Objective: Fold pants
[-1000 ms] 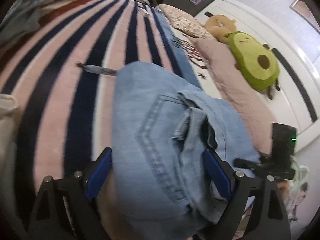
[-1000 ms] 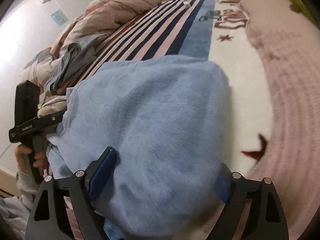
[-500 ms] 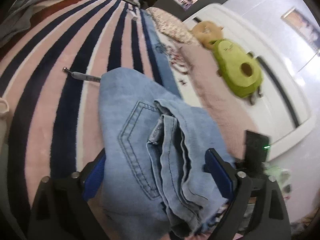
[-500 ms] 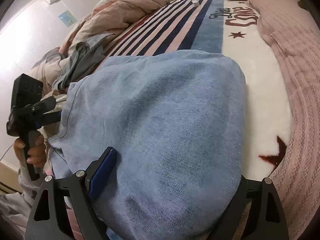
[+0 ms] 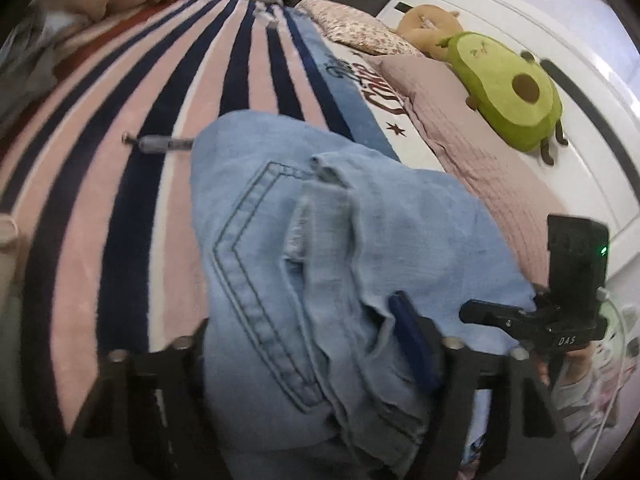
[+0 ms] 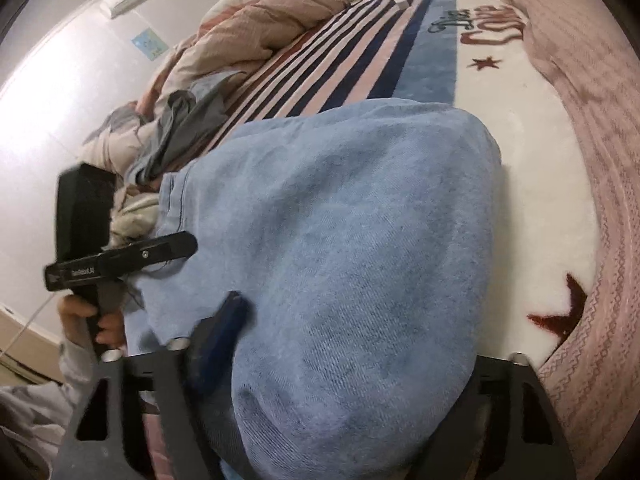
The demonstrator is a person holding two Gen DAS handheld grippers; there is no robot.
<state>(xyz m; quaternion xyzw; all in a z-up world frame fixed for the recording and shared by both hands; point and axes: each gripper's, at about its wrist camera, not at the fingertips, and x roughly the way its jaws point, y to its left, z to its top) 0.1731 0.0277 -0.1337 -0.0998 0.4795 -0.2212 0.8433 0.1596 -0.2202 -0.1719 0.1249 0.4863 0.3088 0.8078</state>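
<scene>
Light blue denim pants lie bunched on the striped blanket, back pocket and stitching facing up. My left gripper straddles their near end. Its jaws are closing with folds of denim between them; the right blue pad touches the cloth and the left finger is hidden under it. In the right wrist view the pants form a smooth mound. My right gripper is also closing around their near edge, its left pad against the denim and its right finger covered.
A pen lies on the blanket just beyond the pants. An avocado plush and a pink pillow sit at the right. A crumpled duvet and a grey garment are piled at the left.
Both pairs of jaws have narrowed around the denim. In the left wrist view the bunched folds have shifted and the camera has moved slightly; the right wrist view stays nearly the same.
</scene>
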